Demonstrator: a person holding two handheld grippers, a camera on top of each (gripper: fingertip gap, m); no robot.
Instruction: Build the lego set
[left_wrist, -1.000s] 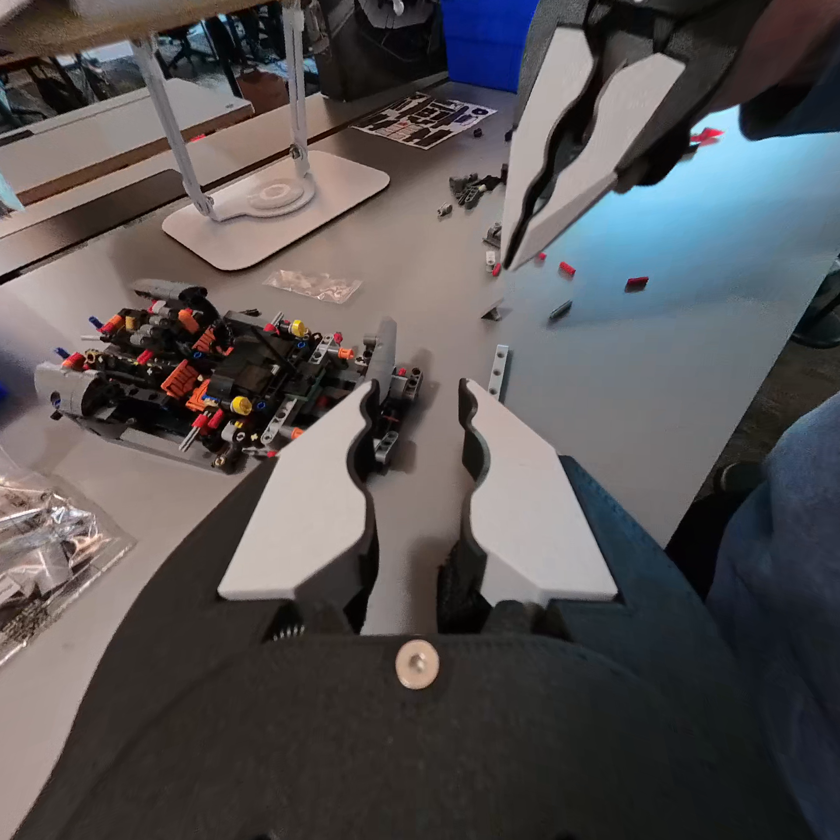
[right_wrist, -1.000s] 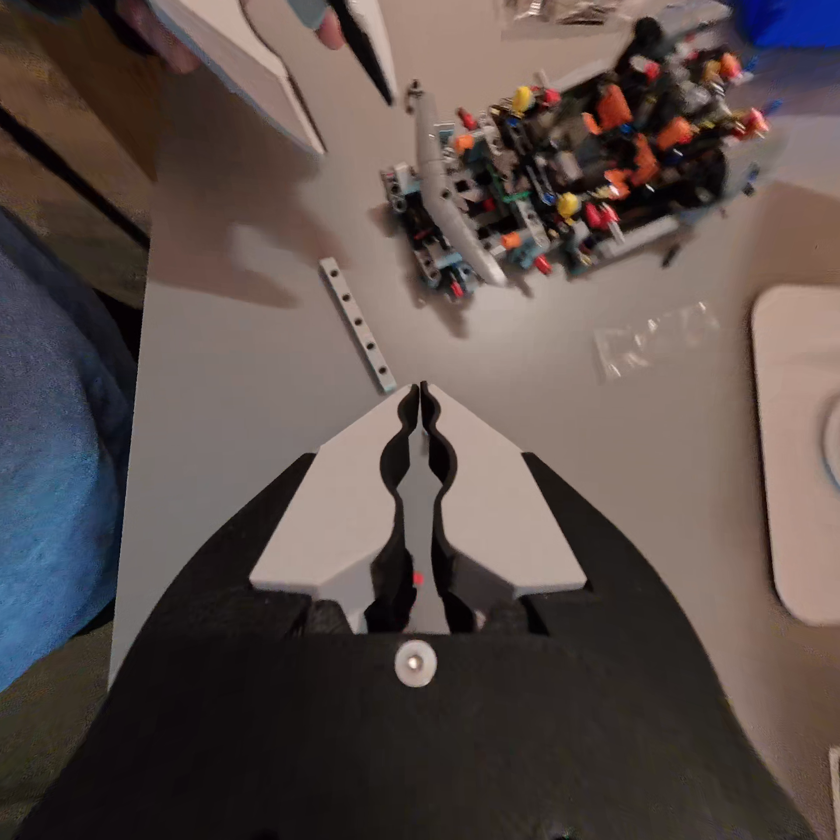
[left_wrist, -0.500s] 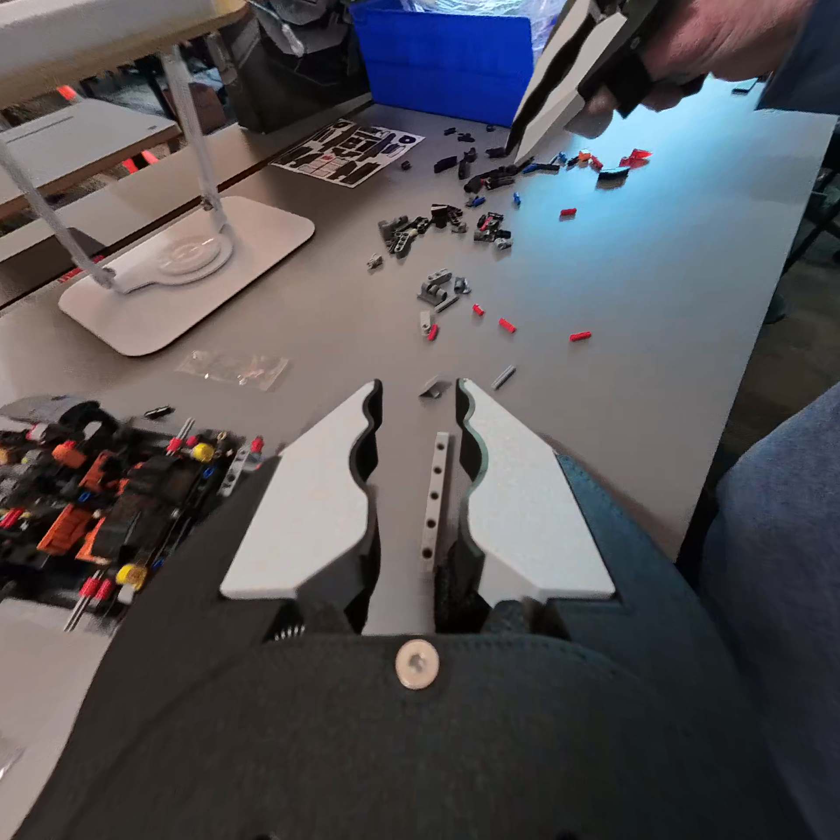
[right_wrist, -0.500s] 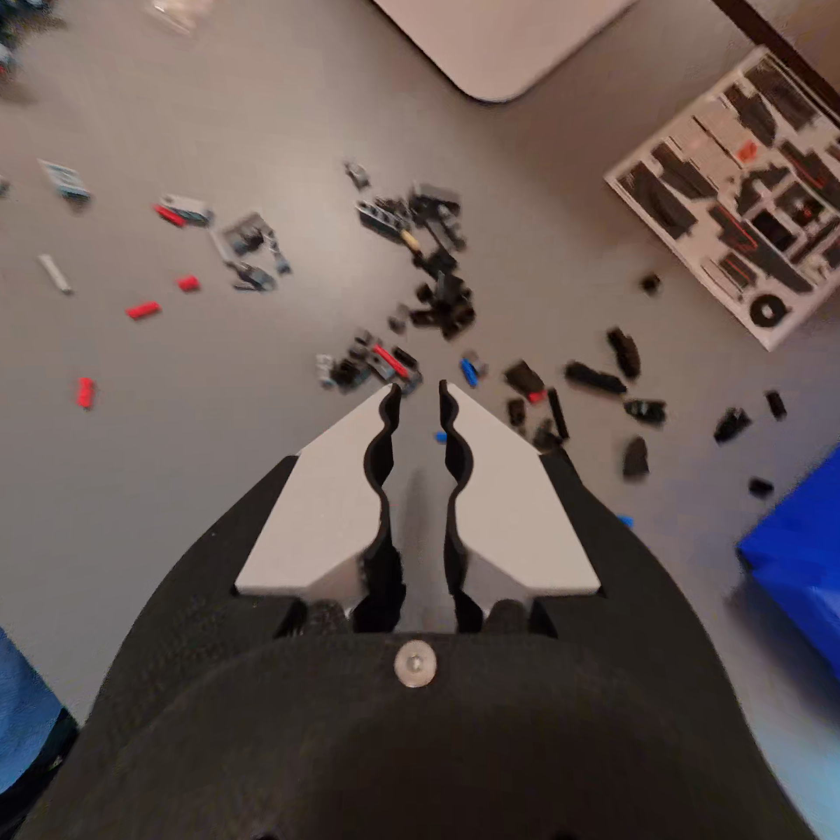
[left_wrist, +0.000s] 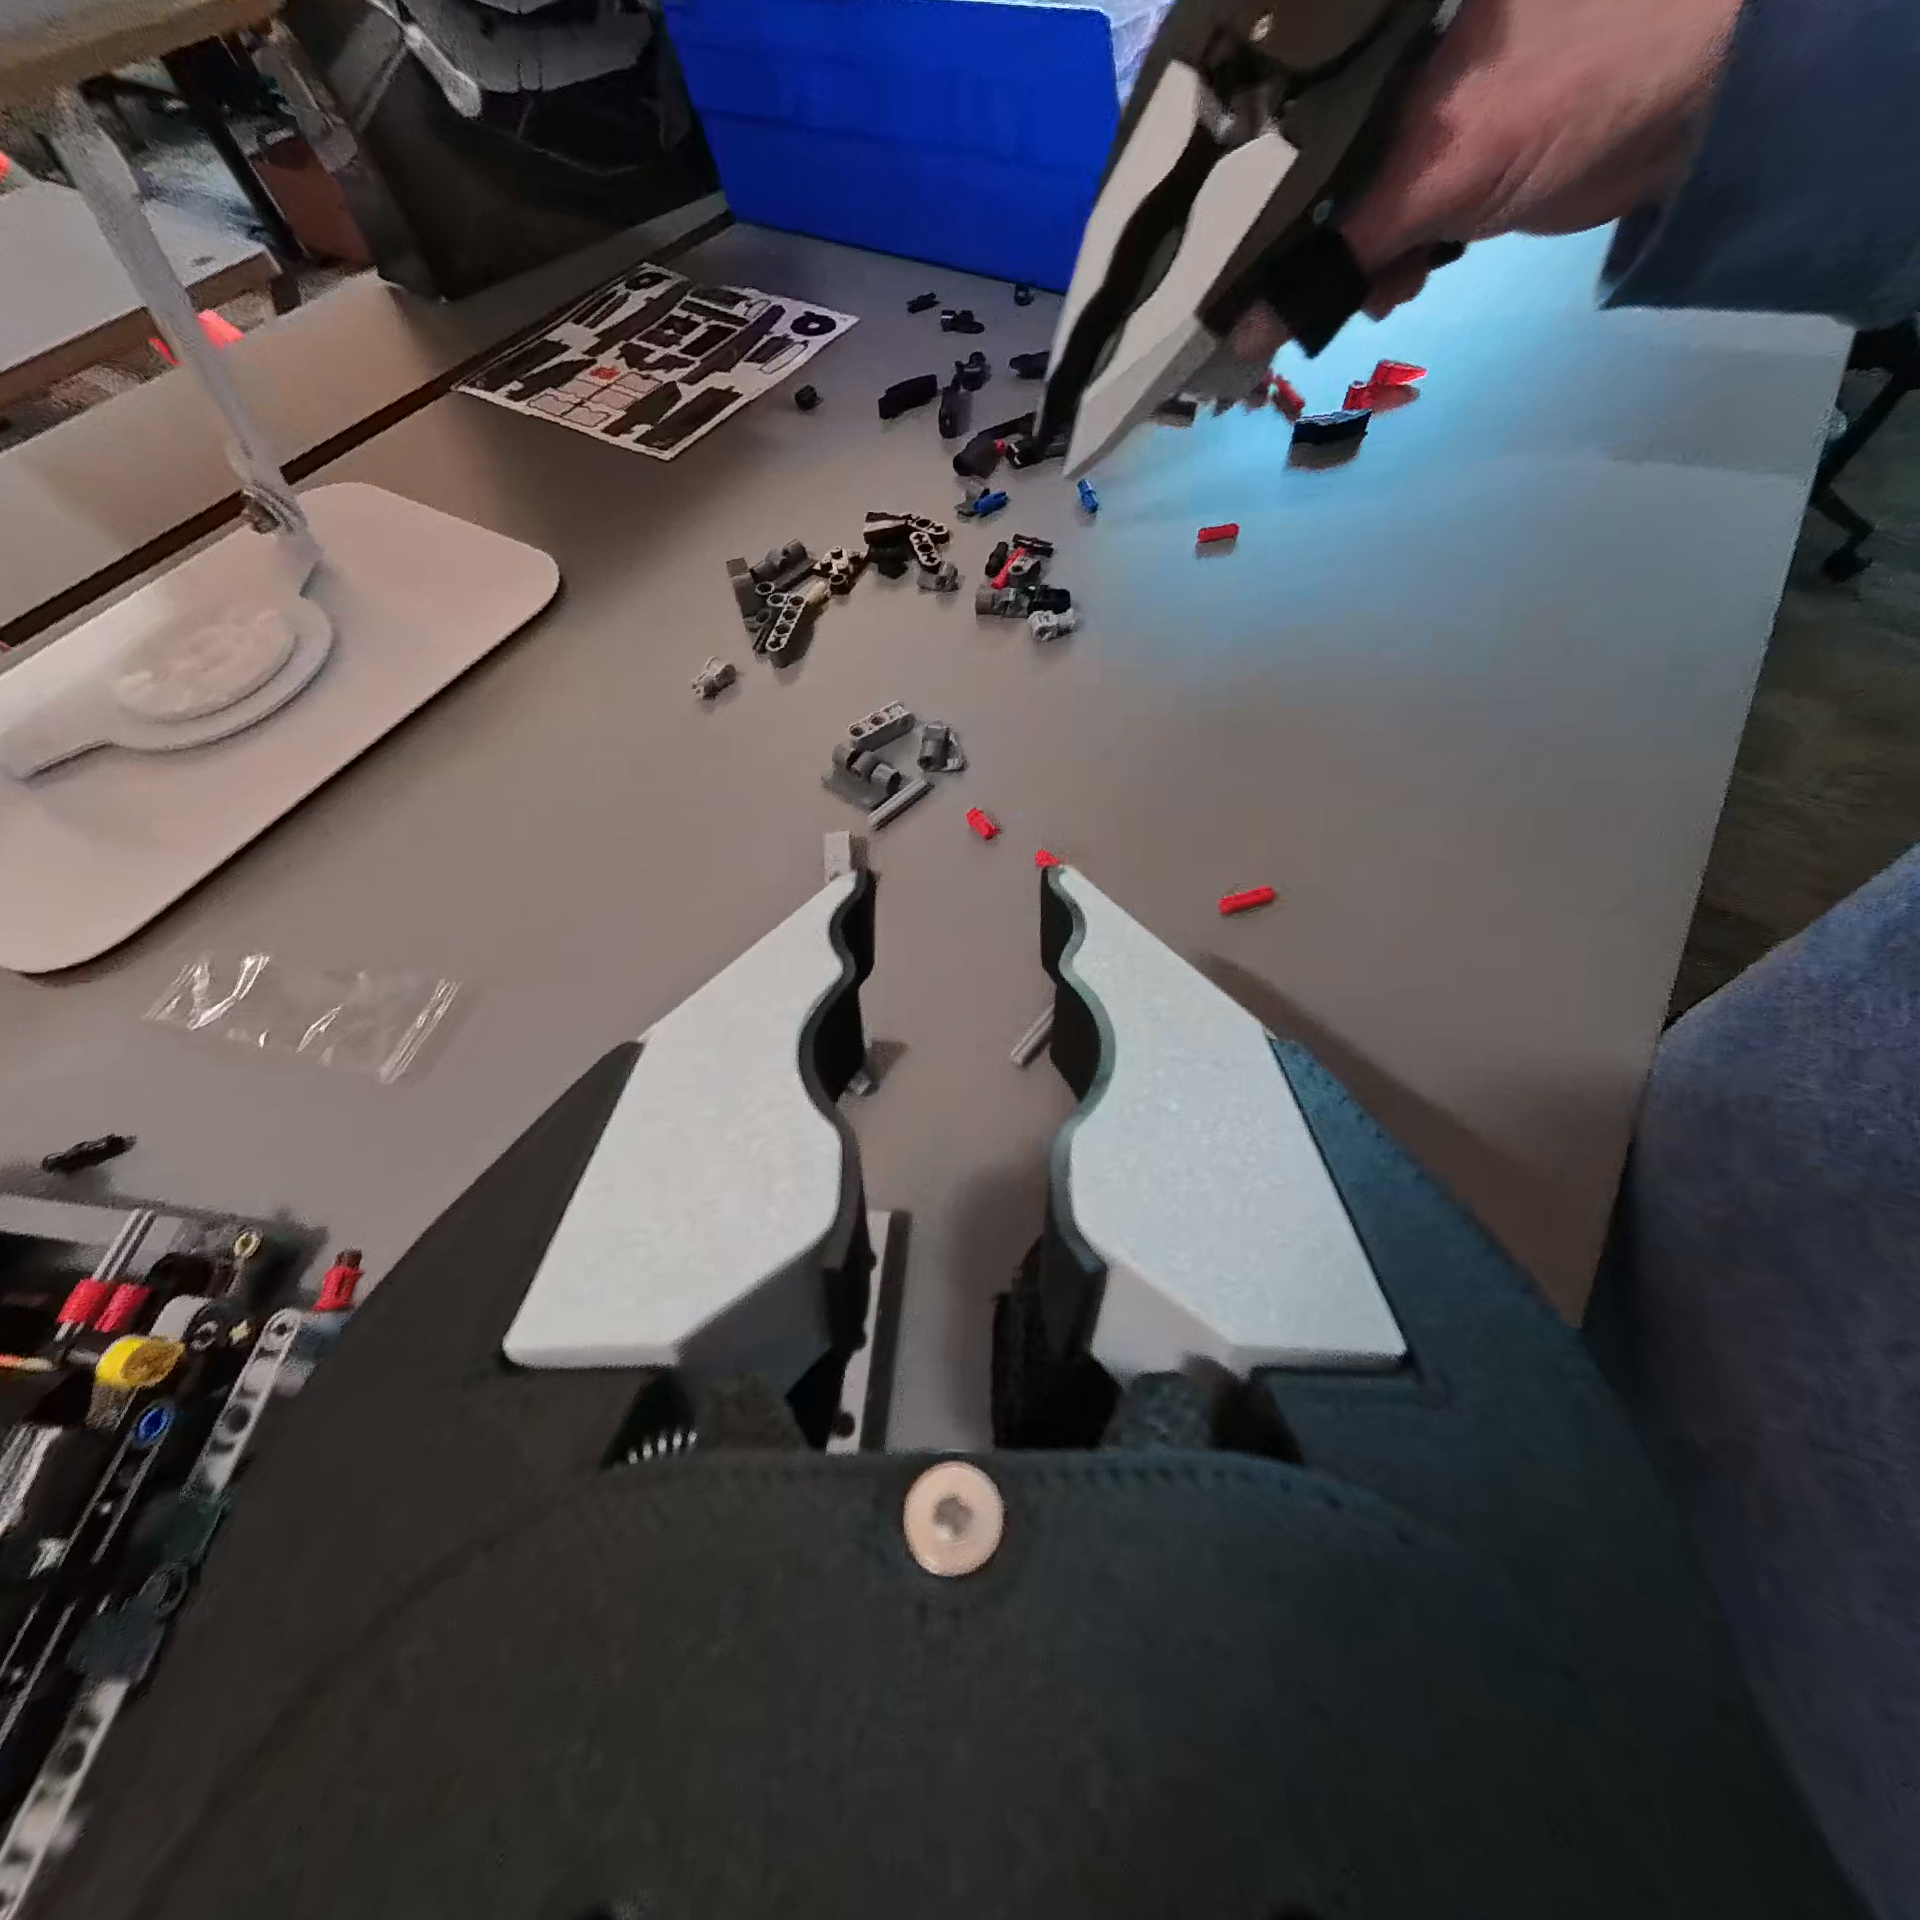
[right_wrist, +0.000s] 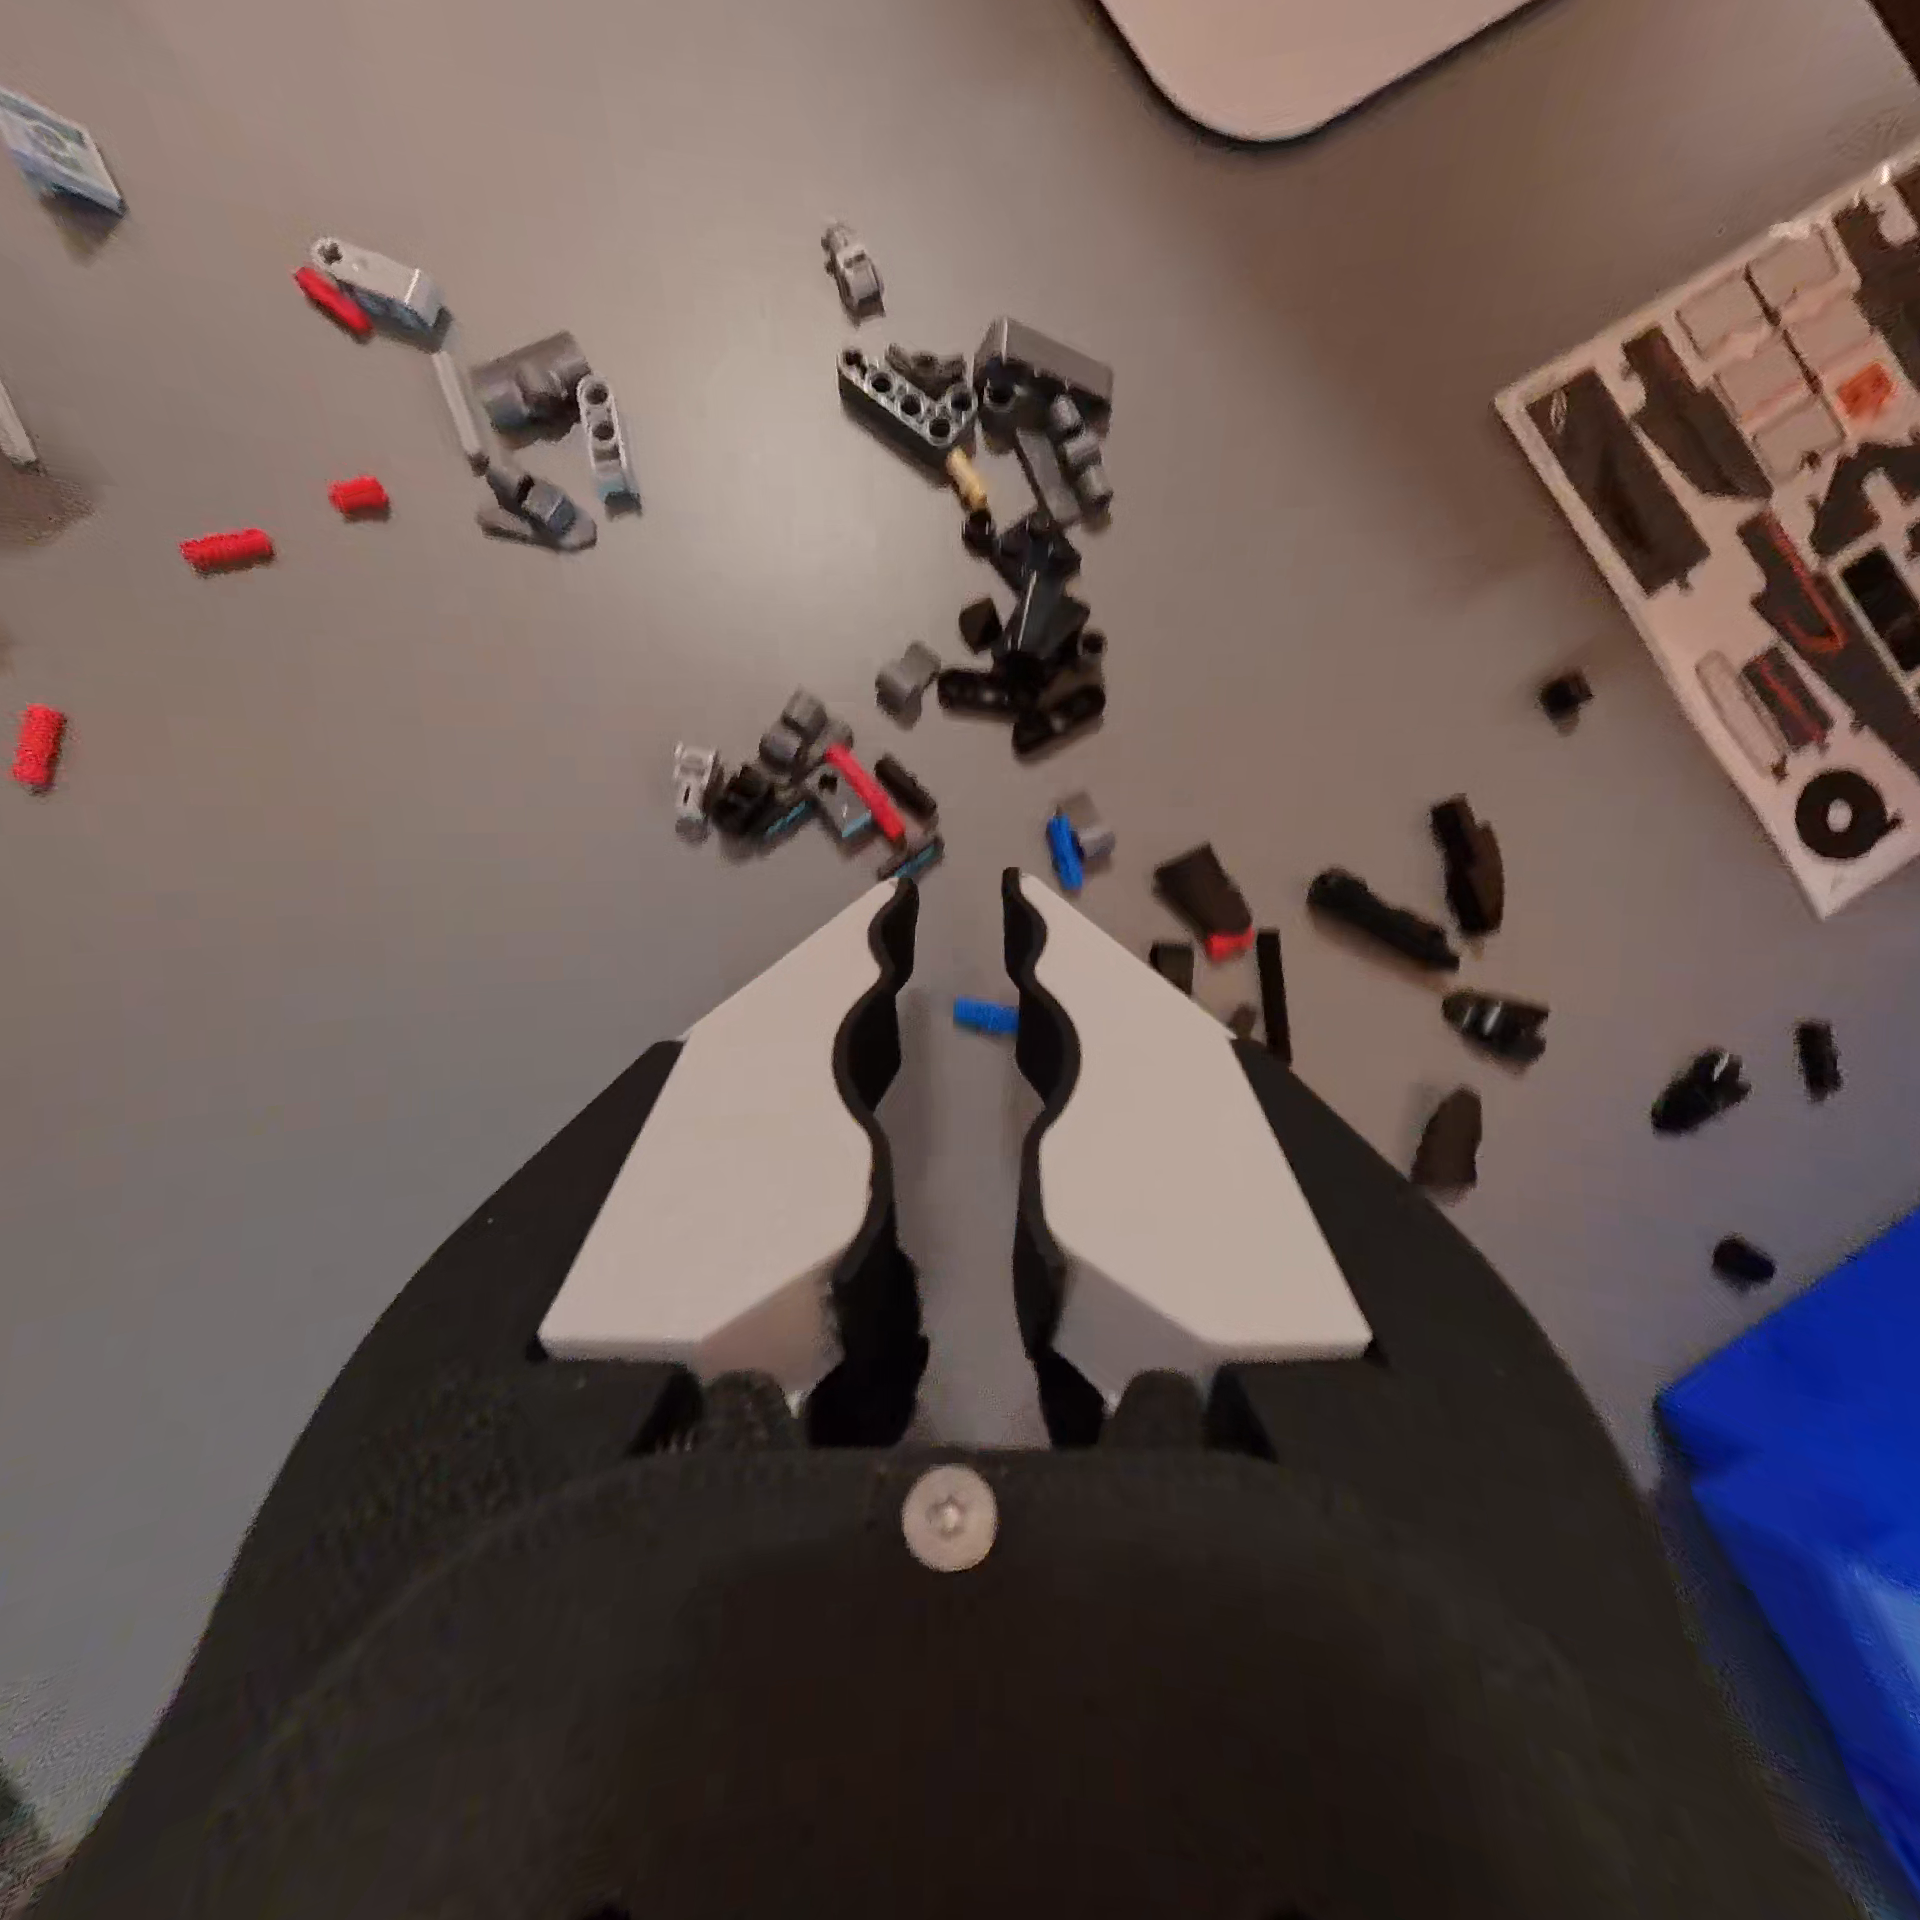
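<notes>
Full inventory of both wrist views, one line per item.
Table: one, grey, under everything.
Loose pieces: many; black, grey, red, blue; scattered mid-table.
Blue pin: one, between the right claw's fingers, on the table.
Sticker sheet: one, white with black shapes, far side.
Stand base: one, white, left.
Clear bag: one, near the stand.
Part-built model: one, multicolour, lower left.
Blue bin: one, table's far end.
Left claw: open, holding nothing.
Right claw: open, above the pieces.
Hand: one, holding the right claw.
</notes>
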